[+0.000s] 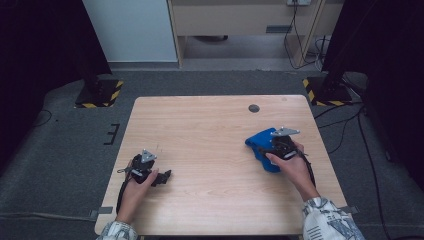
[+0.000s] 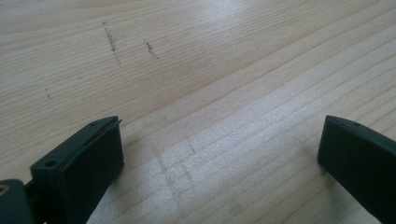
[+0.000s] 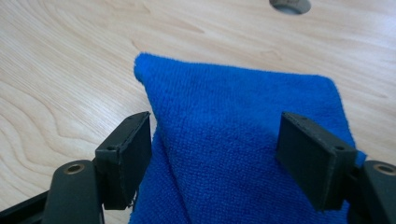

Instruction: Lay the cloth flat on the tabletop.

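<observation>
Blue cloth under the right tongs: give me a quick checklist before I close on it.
1. Right tongs open: ok, jaws stand apart.
2. Blue cloth between the jaws: ok, it bulges up between them.
3. Pads pressing the cloth: not ok, the jaws merely flank it.
4. Cloth fully on the table: ok, it lies near the right edge.
5. Left tongs out of the way: ok, open over bare wood at the left.
6. Cloth folded in one layer: cannot tell; a fold ridge shows.
</observation>
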